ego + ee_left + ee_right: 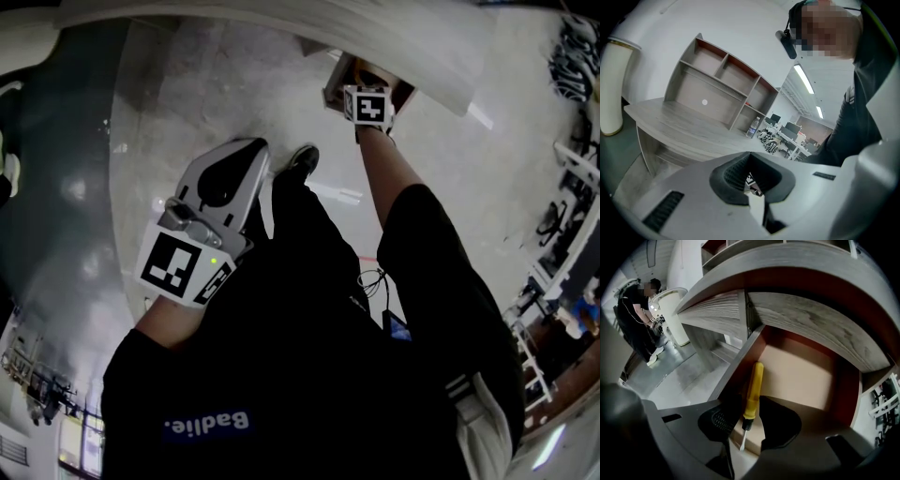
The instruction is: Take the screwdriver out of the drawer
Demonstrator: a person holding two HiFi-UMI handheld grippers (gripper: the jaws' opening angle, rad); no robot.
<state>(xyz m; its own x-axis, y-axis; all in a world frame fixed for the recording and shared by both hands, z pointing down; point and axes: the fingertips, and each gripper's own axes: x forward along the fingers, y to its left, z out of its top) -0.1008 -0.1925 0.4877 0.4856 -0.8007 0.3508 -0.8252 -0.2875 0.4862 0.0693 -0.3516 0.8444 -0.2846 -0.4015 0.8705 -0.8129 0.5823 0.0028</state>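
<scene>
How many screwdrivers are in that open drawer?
1. A yellow-handled screwdriver lies along the left wall of the open wooden drawer, between the open jaws of the right gripper. The drawer's near part is hidden.

White-walled office. The floor (pixel 187 84) is glossy light grey, and we see a darker grey-green band (pixel 56 159) along one side. A grey wood-grain tabletop (pixel 684 124) carries a matching shelf unit (pixel 717 79) of open cubbies, red-brown on the inner edges. A clear water bottle (pixel 752 127) stands on the tabletop just beside the unit's far end. At the tabletop's other end is a tall white cylinder (pixel 611 89) with a gold band near the top. Further back are rows of desks with dark monitors (pixel 790 127), plus black-and-white striped items (pixel 768 139) we can't identify. The long ceiling light strips (pixel 805 79) are lit. A person (pixel 635 315) stands far off near the cylinder.
</scene>
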